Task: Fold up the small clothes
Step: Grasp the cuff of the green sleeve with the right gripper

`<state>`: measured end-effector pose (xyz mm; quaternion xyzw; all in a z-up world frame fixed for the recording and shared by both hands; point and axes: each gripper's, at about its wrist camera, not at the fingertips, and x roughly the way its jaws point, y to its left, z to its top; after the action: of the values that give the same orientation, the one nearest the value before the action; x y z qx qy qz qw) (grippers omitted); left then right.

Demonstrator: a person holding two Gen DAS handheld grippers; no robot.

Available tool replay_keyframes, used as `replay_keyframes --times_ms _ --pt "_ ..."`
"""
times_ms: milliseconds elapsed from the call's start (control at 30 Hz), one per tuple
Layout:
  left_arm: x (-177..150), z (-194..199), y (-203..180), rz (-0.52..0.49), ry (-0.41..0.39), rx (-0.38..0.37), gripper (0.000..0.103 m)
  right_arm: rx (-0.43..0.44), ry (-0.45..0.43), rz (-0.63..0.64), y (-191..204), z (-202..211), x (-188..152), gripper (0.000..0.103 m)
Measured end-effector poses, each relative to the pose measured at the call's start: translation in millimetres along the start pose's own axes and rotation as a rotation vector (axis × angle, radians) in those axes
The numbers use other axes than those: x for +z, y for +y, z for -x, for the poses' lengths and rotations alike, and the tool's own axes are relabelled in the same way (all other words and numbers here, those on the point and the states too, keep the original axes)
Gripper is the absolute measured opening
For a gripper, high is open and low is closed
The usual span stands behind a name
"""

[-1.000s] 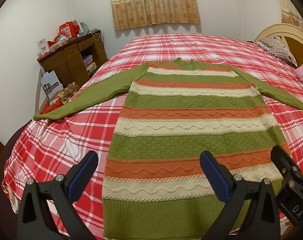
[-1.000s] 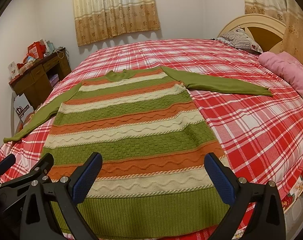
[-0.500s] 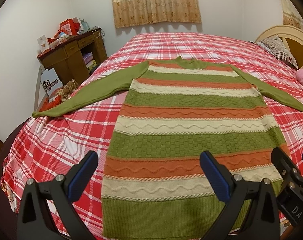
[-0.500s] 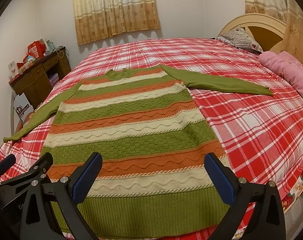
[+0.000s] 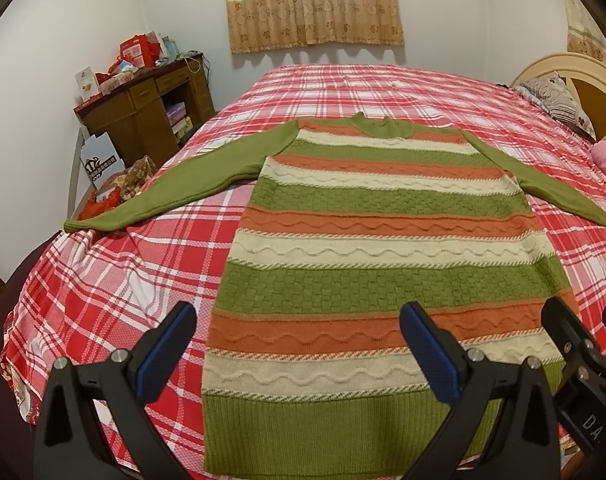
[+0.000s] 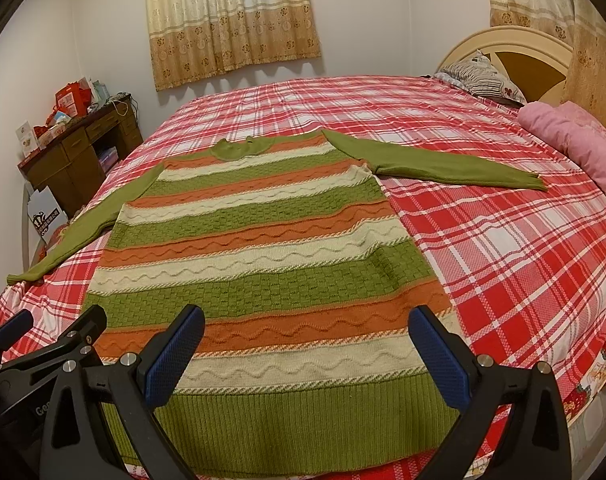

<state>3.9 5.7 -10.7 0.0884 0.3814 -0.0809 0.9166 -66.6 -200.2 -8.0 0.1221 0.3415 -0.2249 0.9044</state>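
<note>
Ahead of both wide-open, empty grippers, left gripper (image 5: 295,348) and right gripper (image 6: 307,352), lies the flat green-orange-cream striped knitted sweater (image 5: 375,248); folding seems unstarted; next, probably pinching a sleeve or hem.

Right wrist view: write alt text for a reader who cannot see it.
A striped green, orange and cream sweater lies flat, sleeves spread, on a red plaid bed. The open right gripper hovers over its hem, holding nothing; the left gripper shows at lower left.
</note>
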Motion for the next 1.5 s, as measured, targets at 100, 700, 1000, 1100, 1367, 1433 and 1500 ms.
replay_keyframes --times_ms 100,700,1000,1100,1367,1433,1500 --pt "0 1 0 0.001 0.002 -0.004 0.103 0.000 0.001 -0.001 0 0 0 0.102" --pt "65 -59 23 -0.006 -0.076 0.049 0.103 -0.265 -0.209 0.015 -97 -14 79 0.102" --pt "101 -135 14 -0.032 -0.053 0.059 0.103 -0.367 -0.122 -0.372 -297 -85 153 0.071" --pt "102 -152 14 -0.001 -0.063 0.086 0.103 -0.291 -0.050 -0.519 -362 -112 150 0.041" --pt "91 -168 0 -0.050 -0.051 0.148 0.103 -0.287 0.011 -0.714 -427 -160 144 0.041" --pt "89 -168 0 -0.055 -0.043 0.131 0.103 -0.272 0.063 -0.705 -429 -184 146 0.041" --pt "89 -169 2 -0.046 -0.026 0.108 0.103 -0.316 0.033 -0.666 -424 -192 151 0.041"
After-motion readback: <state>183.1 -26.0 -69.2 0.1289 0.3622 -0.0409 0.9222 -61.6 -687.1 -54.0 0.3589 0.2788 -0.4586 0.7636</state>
